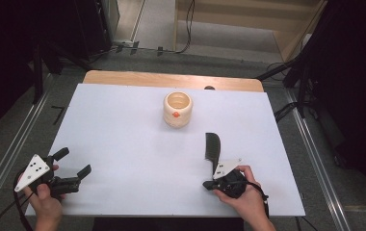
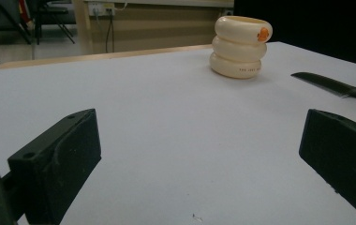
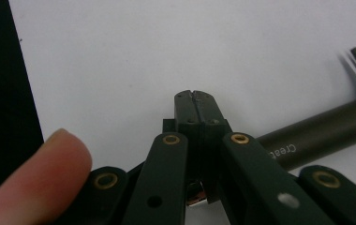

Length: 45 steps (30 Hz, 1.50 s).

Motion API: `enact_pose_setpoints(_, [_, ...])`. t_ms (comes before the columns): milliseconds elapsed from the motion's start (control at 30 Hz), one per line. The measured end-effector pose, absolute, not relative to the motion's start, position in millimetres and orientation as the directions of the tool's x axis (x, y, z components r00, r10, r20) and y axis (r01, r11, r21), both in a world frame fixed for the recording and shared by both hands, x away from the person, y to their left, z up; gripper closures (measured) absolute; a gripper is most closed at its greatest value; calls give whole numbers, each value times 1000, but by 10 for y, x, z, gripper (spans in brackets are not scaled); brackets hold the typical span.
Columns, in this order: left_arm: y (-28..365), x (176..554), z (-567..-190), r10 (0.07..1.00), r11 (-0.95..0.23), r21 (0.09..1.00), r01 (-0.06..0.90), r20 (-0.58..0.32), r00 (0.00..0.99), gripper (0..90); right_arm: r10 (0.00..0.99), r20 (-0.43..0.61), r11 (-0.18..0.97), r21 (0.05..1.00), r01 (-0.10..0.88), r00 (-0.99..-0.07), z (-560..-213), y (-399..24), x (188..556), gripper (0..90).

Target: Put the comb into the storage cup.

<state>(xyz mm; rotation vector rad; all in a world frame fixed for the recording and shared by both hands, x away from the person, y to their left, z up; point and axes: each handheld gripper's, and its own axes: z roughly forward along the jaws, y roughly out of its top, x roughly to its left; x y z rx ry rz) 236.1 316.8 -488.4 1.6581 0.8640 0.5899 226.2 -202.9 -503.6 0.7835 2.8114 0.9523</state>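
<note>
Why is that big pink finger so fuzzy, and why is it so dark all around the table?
In the right gripper view the finger sits very close to the camera, so it is out of focus, while the comb handle's lettering stays readable. In the high view the light falls on the white table, and the room around it stays dim. In the left gripper view the cup looks sharp.

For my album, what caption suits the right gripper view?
Shut black fingers rest beside a dark plastic comb handle on the white table.
</note>
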Motion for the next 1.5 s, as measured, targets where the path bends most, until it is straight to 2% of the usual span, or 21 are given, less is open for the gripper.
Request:
enact_pose_setpoints(400, [3166,2362,-4883,789,-115,965,234,-54,612,0,522,115,664,568,487,-845,-5027,-2181,2274,881])
enact_pose_setpoints(1500, [3161,2363,-4883,787,-118,965,234,-53,614,0,598,70,657,527,538,-799,-5003,-2461,2379,881])
